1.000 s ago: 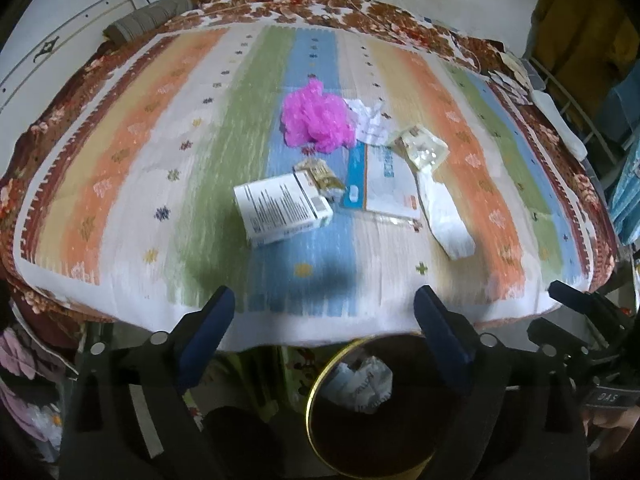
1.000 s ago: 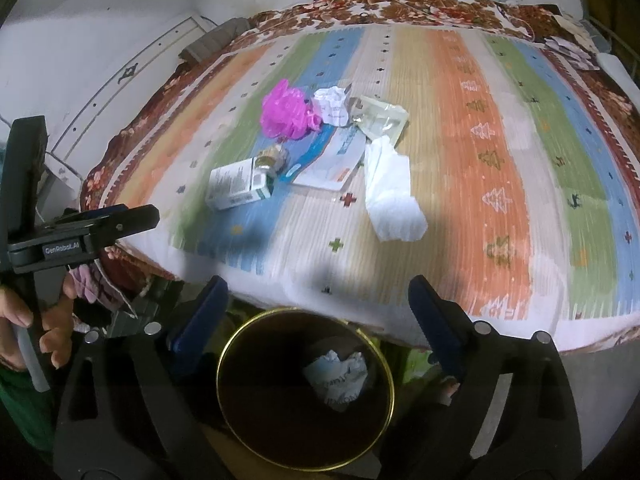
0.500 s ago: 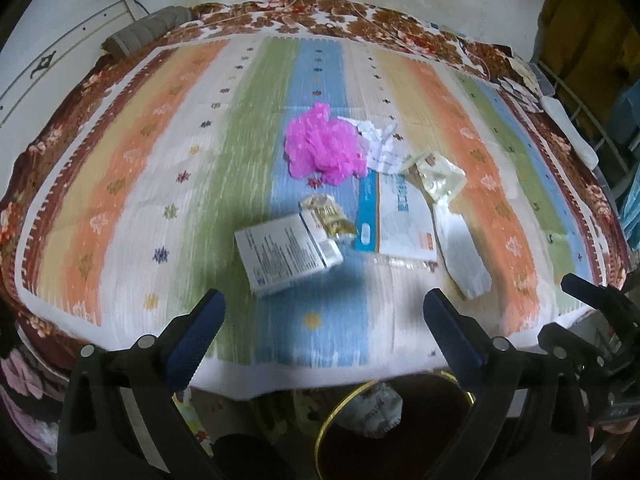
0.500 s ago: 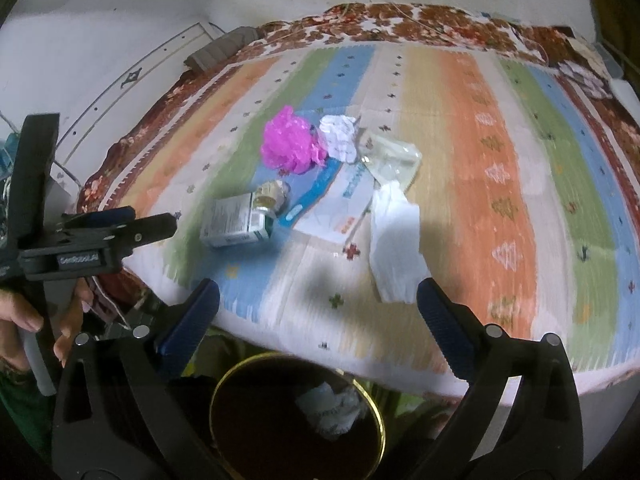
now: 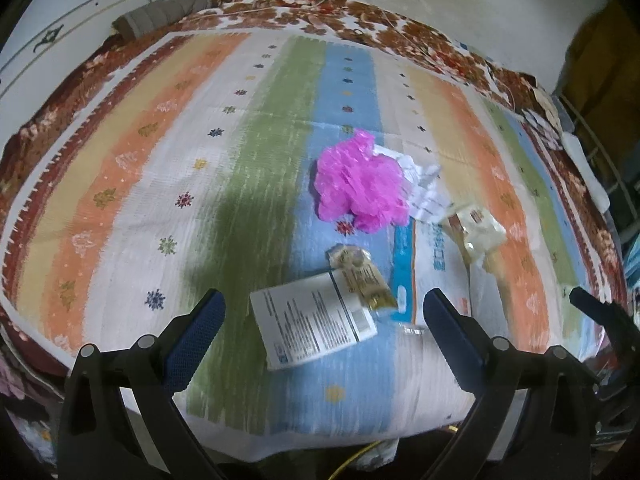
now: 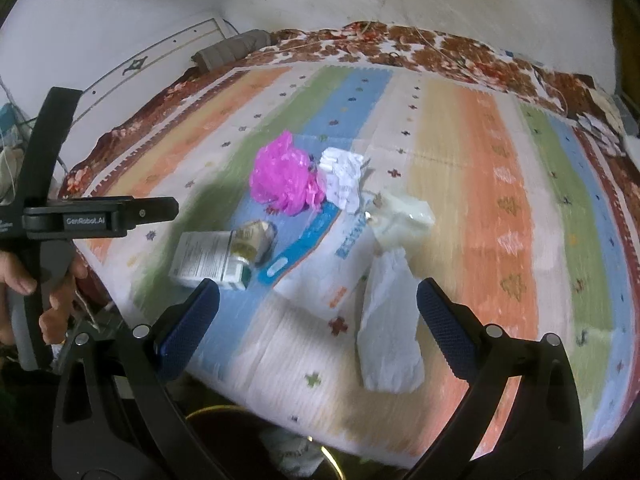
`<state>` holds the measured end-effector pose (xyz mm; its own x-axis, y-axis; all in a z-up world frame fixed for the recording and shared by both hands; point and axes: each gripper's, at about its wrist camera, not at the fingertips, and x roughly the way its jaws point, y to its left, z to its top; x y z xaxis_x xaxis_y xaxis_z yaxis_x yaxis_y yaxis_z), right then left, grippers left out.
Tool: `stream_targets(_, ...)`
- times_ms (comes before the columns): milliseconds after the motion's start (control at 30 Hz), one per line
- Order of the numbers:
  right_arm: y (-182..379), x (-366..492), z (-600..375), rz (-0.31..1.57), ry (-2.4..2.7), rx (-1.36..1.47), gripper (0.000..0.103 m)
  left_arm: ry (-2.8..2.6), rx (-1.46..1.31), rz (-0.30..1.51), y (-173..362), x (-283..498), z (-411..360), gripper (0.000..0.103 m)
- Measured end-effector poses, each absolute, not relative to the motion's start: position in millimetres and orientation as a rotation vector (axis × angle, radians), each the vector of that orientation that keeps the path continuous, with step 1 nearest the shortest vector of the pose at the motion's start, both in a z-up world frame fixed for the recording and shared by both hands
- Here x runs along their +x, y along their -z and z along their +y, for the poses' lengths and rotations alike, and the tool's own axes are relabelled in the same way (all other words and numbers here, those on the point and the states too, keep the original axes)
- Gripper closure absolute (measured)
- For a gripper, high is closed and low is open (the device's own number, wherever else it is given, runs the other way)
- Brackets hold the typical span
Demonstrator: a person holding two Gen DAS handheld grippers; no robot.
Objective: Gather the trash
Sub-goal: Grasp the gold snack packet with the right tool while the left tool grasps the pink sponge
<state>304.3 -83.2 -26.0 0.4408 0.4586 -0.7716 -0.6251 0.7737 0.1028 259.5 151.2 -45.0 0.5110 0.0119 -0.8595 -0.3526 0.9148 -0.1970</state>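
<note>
Trash lies in a heap on the striped bedspread (image 5: pixel 260 168): a pink crumpled bag (image 5: pixel 360 184) (image 6: pixel 284 178), a white printed box (image 5: pixel 316 330) (image 6: pixel 208 258), a gold wrapper (image 5: pixel 360 270) (image 6: pixel 254 240), crumpled white paper (image 5: pixel 424 188) (image 6: pixel 342 174), a blue-and-white flat packet (image 5: pixel 424 256) (image 6: pixel 320 256), a clear wrapper (image 5: pixel 474 228) (image 6: pixel 404 216) and a white tissue (image 6: pixel 390 328). My left gripper (image 5: pixel 324 320) hovers open just above the box. My right gripper (image 6: pixel 318 300) is open over the packet and tissue, holding nothing.
A gold-rimmed bin (image 6: pixel 208 410) with crumpled paper (image 6: pixel 296 456) inside stands below the bed's near edge. A hand (image 6: pixel 52 300) holds the left tool at the left of the right wrist view. A grey roll (image 5: pixel 160 14) lies at the far left corner. Clutter lines the right side.
Both grippers have moved forward from over the bin to over the bed, closer to the trash heap. The bin has slid almost out of both views. Both jaws opened slightly wider.
</note>
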Motion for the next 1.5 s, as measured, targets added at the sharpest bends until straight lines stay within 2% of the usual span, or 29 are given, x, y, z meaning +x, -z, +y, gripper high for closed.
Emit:
stream_targets(533, 61, 318, -25, 0.891, -0.811, -0.298, 0.009, -0.197, -0.488, 0.993, 78, 306, 197, 0.007)
stream_targets(800, 86, 321, 7, 0.96, -0.876, -0.29, 0.013, -0.121, -0.479, 1.008, 92, 332, 201, 0.013)
stream_targets(867, 93, 323, 15, 0.977, -0.882, -0.286, 0.023, -0.117, -0.482, 1.016, 97, 336, 204, 0.016)
stream_targets(933, 98, 325, 18, 0.989, -0.89, -0.278, 0.024, -0.096, -0.493, 1.018, 102, 342, 207, 0.019)
stream_targets(1167, 117, 338, 27, 1.056, -0.888, -0.224, 0.043, -0.019, -0.593, 0.988, 116, 358, 215, 0.028)
stream_targets(1300, 125, 341, 32, 1.082, -0.904, -0.208, 0.054, 0.006, -0.619, 0.991, 125, 368, 216, 0.037)
stream_targets(1367, 128, 342, 34, 1.097, -0.91, -0.196, 0.065, 0.029, -0.625, 1.003, 133, 373, 213, 0.044)
stream_targets(1467, 132, 343, 36, 1.107, -0.906, -0.182, 0.075, 0.045, -0.607, 1.014, 137, 377, 206, 0.061)
stream_targets(1500, 133, 343, 37, 1.111, -0.904, -0.174, 0.076, 0.06, -0.614, 1.007, 137, 378, 204, 0.076)
